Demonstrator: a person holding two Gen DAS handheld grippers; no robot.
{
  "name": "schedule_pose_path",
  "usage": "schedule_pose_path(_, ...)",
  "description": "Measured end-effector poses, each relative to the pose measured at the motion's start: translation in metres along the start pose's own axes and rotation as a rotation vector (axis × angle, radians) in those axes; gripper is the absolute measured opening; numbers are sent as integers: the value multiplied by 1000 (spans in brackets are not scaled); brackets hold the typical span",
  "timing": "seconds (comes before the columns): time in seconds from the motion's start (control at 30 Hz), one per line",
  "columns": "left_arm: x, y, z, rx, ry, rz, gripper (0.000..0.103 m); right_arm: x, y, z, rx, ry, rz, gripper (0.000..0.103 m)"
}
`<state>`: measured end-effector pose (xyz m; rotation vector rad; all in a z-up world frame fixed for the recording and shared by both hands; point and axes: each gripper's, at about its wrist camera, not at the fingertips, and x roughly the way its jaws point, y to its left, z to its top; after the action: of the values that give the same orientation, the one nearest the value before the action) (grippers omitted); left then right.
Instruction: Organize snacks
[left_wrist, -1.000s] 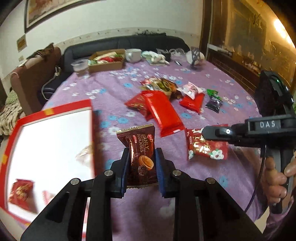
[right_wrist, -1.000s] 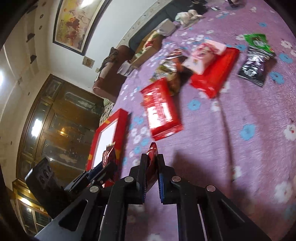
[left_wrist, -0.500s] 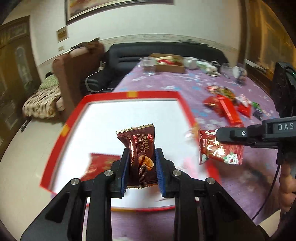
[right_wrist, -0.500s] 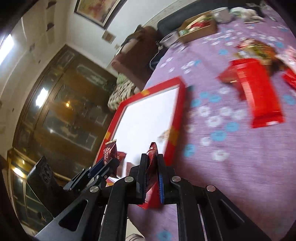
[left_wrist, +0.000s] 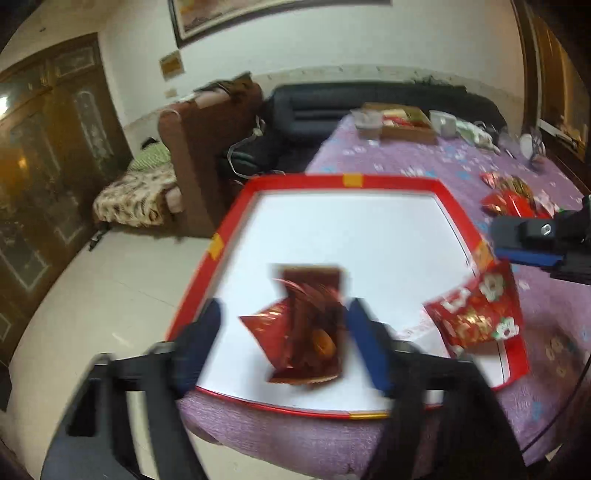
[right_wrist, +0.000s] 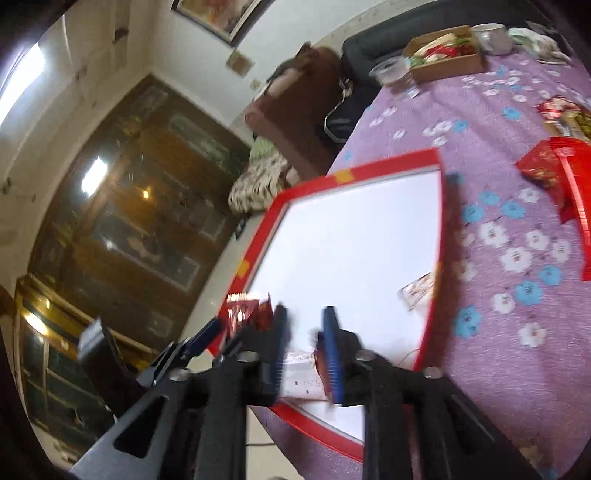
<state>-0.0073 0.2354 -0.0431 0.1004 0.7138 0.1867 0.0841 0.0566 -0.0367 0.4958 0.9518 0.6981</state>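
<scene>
A red-rimmed white tray (left_wrist: 351, 181) lies on the near left of the purple table; it also shows in the right wrist view (right_wrist: 388, 164). My left gripper (left_wrist: 284, 332) is open over the tray, and a brown biscuit packet (left_wrist: 314, 325) falls free between its fingers, over a red packet (left_wrist: 266, 328) in the tray. My right gripper (right_wrist: 304, 343) is open over the tray's near right corner. Its red flowered packet (left_wrist: 476, 317) drops at the tray's right rim, blurred. A small pale packet (right_wrist: 419, 288) lies inside the tray.
More snack packets (right_wrist: 565, 173) lie on the flowered cloth to the right. A cardboard box (right_wrist: 447, 55), a plastic cup (right_wrist: 391, 72) and a white cup (right_wrist: 493, 35) stand at the far end. A brown armchair (left_wrist: 207, 147) stands left of the table.
Both grippers have opened and let go of their packets. The brown packet drops toward the tray floor, the red flowered one falls at the tray's right rim. Both views have moved closer over the tray.
</scene>
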Motion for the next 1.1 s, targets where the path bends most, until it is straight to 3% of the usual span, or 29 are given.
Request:
schedule_pose_path(0.2,-13,-13,0,-8,-40,-58,79,-44,-49,1,87,-107,-75,37)
schedule_pose_path(0.4,-21,-56,-1,92,-30,-134,80,-101,-110,-4,182,-211,-184,40)
schedule_pose_path(0.73,-39,-126,12,201,-8,-285,79,-200,-203,4,357,-381,-445,45)
schedule_pose_path(0.83,-39,-144,17,224,11,-320,79,-207,-233,21,422,-364,-529,45)
schedule_pose_path(1.1,-27,-170,35,238,61,-356,79,-198,-277,59,506,-337,-602,42)
